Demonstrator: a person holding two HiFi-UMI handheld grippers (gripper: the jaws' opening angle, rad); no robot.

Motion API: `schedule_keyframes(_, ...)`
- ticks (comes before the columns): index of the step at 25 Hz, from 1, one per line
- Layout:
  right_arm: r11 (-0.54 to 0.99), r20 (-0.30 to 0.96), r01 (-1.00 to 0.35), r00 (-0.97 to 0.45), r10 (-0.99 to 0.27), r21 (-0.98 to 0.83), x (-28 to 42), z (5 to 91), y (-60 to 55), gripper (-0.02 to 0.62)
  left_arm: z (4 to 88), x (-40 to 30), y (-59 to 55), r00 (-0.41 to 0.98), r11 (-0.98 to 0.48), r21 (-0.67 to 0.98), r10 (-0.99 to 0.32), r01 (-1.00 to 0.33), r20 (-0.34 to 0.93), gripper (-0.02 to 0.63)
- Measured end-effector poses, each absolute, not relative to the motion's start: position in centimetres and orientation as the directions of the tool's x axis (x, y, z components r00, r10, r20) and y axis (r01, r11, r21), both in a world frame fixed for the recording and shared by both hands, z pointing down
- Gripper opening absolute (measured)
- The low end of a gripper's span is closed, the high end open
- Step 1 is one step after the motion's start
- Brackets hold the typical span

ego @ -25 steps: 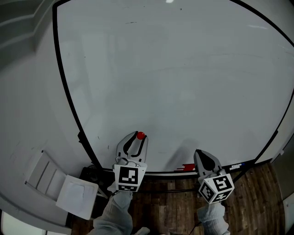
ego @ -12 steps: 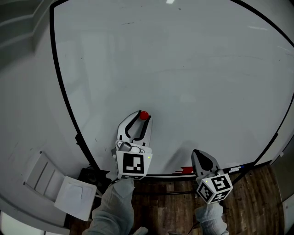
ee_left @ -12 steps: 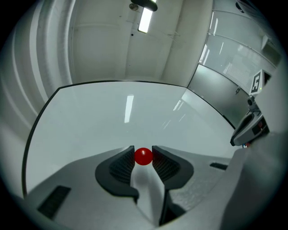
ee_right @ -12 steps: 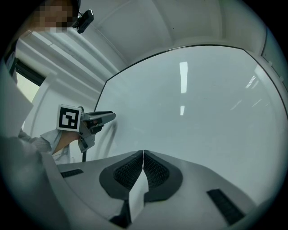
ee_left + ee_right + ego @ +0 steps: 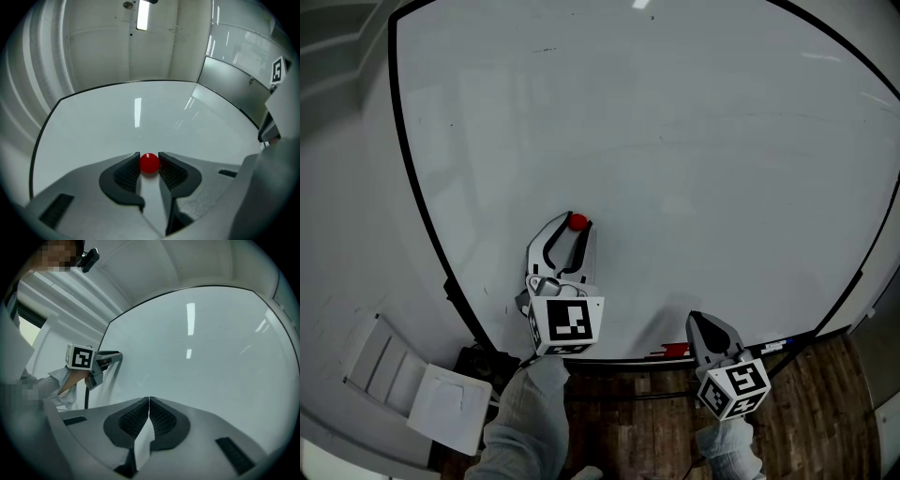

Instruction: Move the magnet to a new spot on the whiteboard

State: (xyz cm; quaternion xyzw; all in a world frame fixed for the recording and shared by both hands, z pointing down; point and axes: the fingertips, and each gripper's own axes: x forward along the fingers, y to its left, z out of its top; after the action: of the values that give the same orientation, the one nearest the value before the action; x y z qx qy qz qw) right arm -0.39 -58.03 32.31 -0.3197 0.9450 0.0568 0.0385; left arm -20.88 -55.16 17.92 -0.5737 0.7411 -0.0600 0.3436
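Left tongs (image 5: 149, 161) clamp the small round red magnet (image 5: 149, 165) at the glossy white whiteboard (image 5: 117, 122); releasing it at a new spot remains. Right tongs (image 5: 149, 405) sit closed, empty.

Whiteboard (image 5: 694, 141) open above and right of left gripper (image 5: 576, 225); black frame (image 5: 414, 192) near on left, bottom ledge (image 5: 628, 359) below.

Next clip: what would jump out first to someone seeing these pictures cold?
The small red magnet stands out, bright against the big whiteboard, low on the board's left part in the head view. The left tongs are clamped on it, one pad on each side. The right tongs are shut and empty near the board's bottom edge.
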Motion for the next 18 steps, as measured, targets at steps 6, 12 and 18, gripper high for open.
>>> schedule_keyframes(6, 0.79, -0.107, -0.608, -0.793, -0.599, 0.084, -0.1, 32.2, -58.1, 0.028, 17.9, -20.7, -55.1, -0.111, 0.341, -0.482, -0.89, -0.807, -0.442, 0.124)
schedule_keyframes(12, 0.794, -0.102, -0.603, -0.797, -0.595, 0.077, -0.3, 32.4, -57.7, 0.028, 18.2, -20.7, -54.5, -0.087, 0.299, -0.467, -0.903, -0.832, -0.422, 0.151)
schedule_keyframes(18, 0.798, -0.102, -0.597, -0.802, -0.589, 0.08, -0.4, 32.3, -56.8, 0.028, 19.4, -21.3, -52.4, -0.091, 0.268, -0.398, -0.907, -0.877, -0.411, 0.19)
